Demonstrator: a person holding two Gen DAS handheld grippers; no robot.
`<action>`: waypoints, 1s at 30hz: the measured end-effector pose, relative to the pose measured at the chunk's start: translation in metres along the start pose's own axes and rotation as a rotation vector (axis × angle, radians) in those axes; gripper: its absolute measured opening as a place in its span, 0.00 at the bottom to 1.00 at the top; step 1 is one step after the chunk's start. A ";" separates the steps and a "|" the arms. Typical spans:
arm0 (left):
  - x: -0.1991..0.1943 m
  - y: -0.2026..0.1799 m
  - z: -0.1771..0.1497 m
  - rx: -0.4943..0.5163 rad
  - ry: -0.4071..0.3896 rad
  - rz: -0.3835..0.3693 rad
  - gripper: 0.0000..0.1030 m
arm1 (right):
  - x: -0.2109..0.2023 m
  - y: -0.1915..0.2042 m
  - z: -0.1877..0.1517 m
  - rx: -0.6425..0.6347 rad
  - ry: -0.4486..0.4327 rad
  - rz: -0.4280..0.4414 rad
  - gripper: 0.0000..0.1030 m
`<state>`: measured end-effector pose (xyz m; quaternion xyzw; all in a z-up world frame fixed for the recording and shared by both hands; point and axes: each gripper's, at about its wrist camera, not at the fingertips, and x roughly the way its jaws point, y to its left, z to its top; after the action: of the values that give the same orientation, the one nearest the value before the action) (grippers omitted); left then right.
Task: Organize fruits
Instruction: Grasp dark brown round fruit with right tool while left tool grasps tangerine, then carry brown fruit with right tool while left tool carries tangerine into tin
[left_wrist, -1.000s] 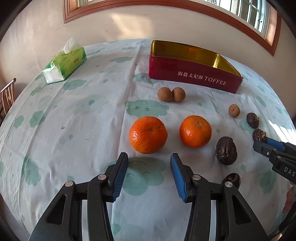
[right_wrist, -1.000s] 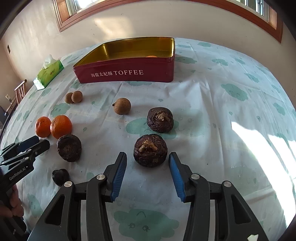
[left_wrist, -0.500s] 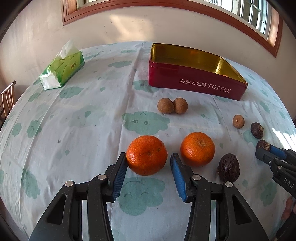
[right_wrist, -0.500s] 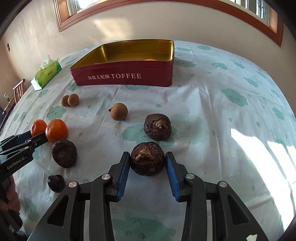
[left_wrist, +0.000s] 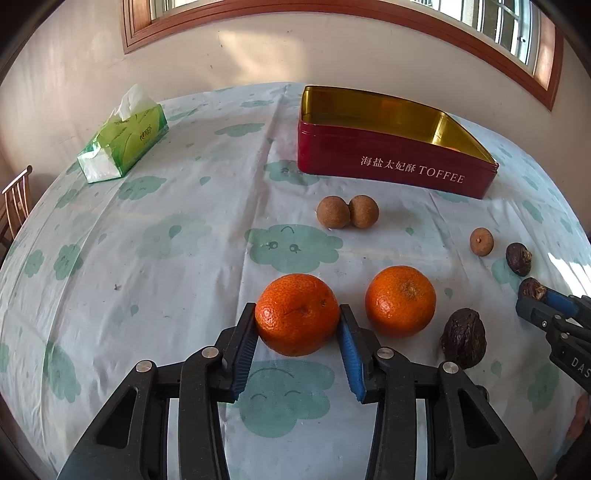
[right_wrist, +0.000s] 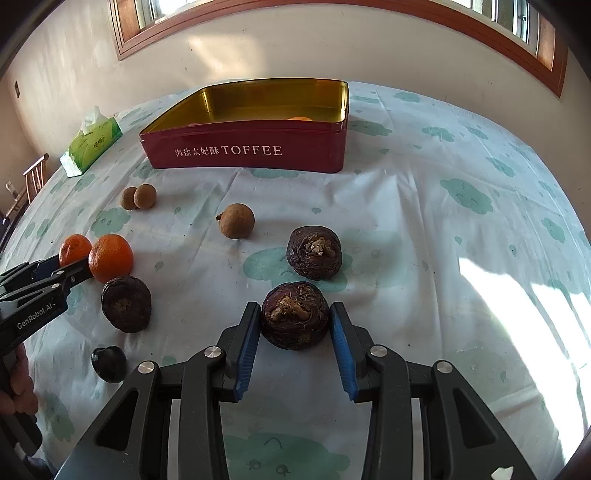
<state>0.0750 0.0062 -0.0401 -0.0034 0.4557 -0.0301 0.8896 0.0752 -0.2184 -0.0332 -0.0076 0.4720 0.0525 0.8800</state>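
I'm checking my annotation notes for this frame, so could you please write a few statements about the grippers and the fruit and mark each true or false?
1. The left gripper has its pads against an orange. True.
2. The right gripper brackets a brown longan. False: it brackets a dark water chestnut.
3. The toffee tin has its lid on. False: it is open, with something orange inside.
4. Two longans sit touching in front of the tin. True.
5. The tissue pack lies inside the tin. False: it lies apart on the tablecloth.
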 end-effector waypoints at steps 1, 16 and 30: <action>0.000 0.000 0.000 -0.001 0.000 -0.001 0.42 | 0.000 0.000 0.000 -0.001 0.001 0.002 0.35; -0.002 -0.002 0.000 -0.003 0.011 -0.001 0.41 | -0.001 0.000 0.001 -0.004 0.008 0.005 0.34; -0.012 -0.004 0.001 -0.003 -0.006 -0.004 0.41 | -0.010 0.004 0.001 -0.007 0.007 0.020 0.33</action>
<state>0.0689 0.0030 -0.0294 -0.0056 0.4531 -0.0313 0.8909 0.0698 -0.2156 -0.0246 -0.0063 0.4748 0.0628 0.8778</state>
